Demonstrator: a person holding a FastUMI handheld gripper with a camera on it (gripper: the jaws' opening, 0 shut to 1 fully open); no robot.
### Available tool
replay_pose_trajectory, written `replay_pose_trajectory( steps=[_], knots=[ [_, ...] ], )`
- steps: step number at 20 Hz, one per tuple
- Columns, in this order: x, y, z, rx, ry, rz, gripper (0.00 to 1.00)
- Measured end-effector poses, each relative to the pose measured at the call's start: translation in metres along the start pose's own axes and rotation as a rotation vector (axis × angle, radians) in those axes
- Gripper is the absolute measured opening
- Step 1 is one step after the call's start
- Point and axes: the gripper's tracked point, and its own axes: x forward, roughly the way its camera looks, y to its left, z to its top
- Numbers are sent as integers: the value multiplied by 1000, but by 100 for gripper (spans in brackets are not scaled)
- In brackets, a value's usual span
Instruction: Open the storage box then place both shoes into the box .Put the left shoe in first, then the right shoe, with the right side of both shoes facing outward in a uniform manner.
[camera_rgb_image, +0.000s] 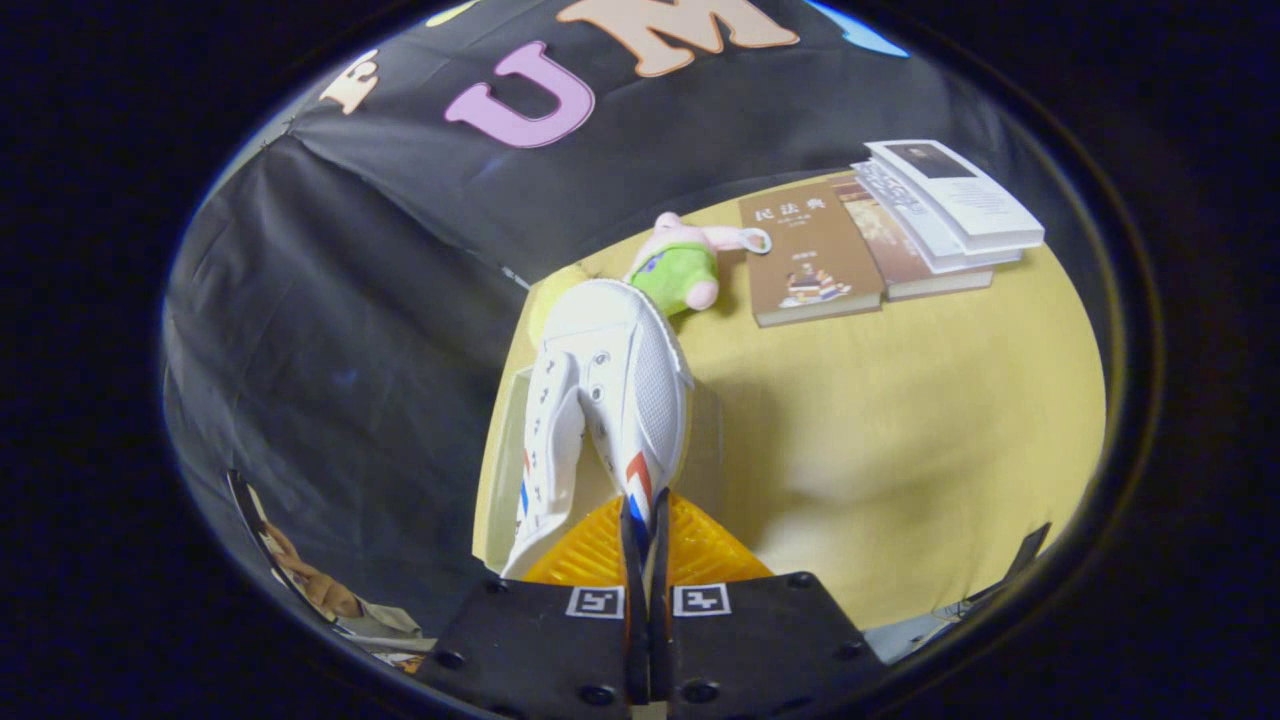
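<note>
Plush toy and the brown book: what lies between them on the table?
Gripper view: only bare yellow tablecloth between plush toy and brown book. The gripper is shut on the white shoe.

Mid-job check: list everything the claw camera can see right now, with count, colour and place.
shoe: one, white with red and blue stripes, pinched at its edge by the claw, hanging above the box.
storage box: one, clear plastic, under the shoe at the table's near edge; lid state unclear.
plush toy: one, pink with green top, beyond the shoe.
books: several, brown and white covers, fanned beyond and right of the toy.
table: one, yellow cloth top.
claw: one, fingers closed on the shoe's edge.
</note>
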Motion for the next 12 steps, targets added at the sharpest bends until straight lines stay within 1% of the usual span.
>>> replay_pose_trajectory(
  steps=[2,4,8,10,12],
  knots=[
    [11,19,-6,-3,16,19,4],
    [25,31,-14,-13,38,21,4],
    [52,42,-33,-39,82,-12,4],
    [64,36,-39,-56,94,-47,4],
    [68,30,-40,-88,86,-79,20]
  ],
)
